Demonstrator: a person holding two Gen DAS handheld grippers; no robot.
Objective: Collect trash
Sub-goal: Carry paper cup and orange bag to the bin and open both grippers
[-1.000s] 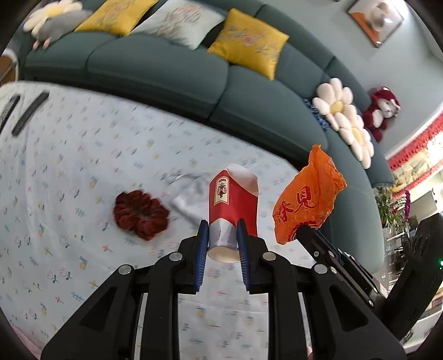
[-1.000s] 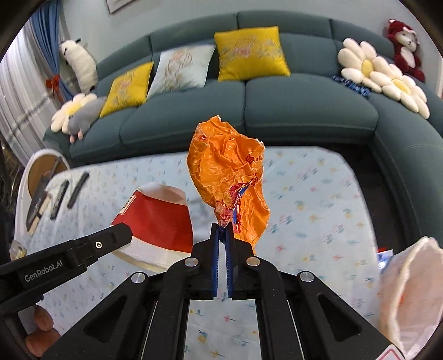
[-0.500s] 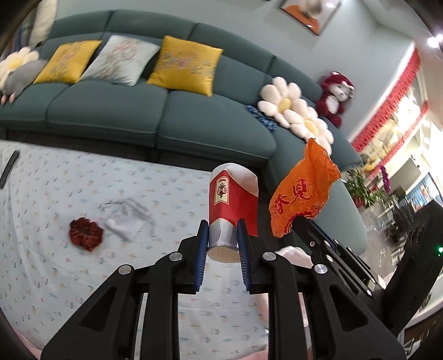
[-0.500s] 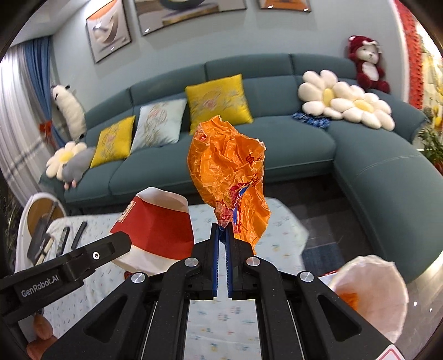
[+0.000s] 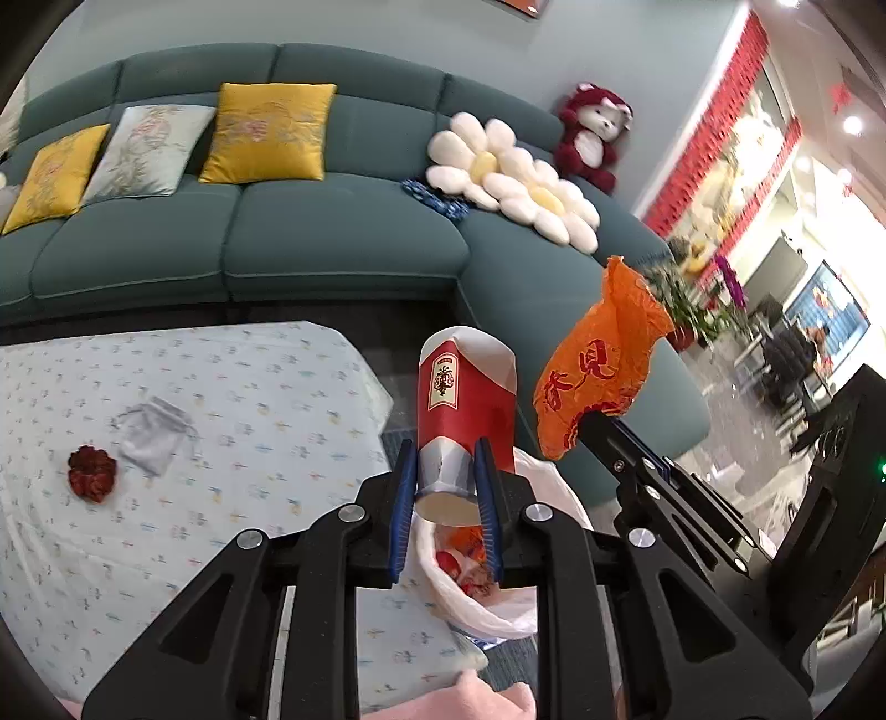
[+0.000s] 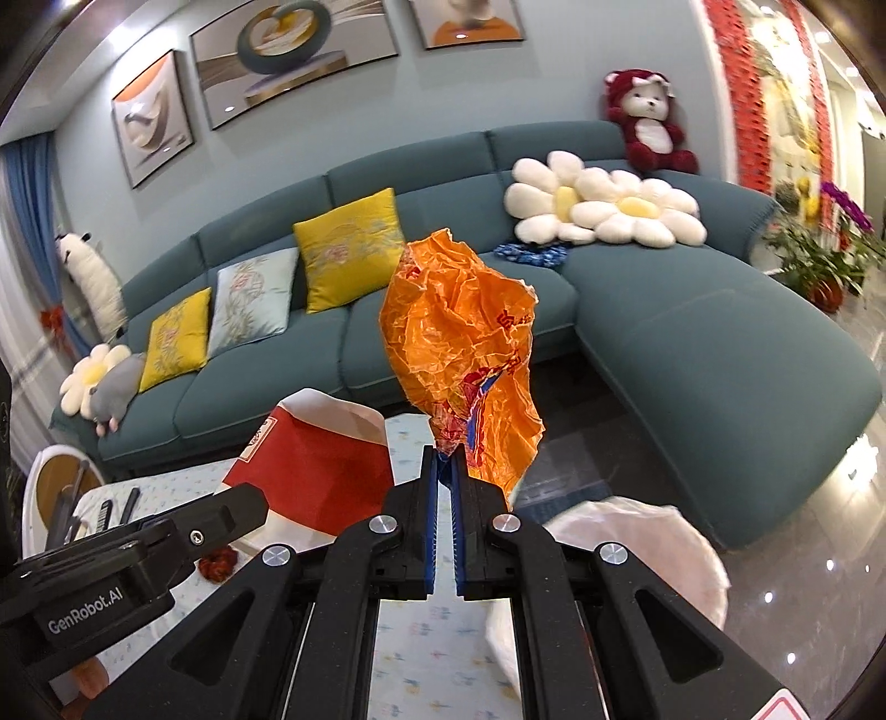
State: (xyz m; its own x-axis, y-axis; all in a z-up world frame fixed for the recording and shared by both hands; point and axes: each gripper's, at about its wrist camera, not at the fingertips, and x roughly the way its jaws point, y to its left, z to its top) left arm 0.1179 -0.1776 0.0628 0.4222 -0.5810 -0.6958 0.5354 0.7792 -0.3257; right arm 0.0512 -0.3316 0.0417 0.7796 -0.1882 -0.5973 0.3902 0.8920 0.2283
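Bright indoor light; fisheye-warped edges; right blurred.

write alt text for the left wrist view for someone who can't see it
The left gripper holds a red and white paper cup above an open white plastic trash bag, beside the right gripper's crumpled orange plastic wrapper. A floral-cloth table and teal sofa lie behind.

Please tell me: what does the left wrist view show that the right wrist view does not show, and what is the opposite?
Only the left wrist view shows trash inside the white bag and the grey pouch on the table.

Only the right wrist view shows the wall paintings and a round tray holding dark objects.

Both show the left gripper clamping the red paper cup, the right gripper pinching the orange wrapper, the teal sofa and the red scrunchie.
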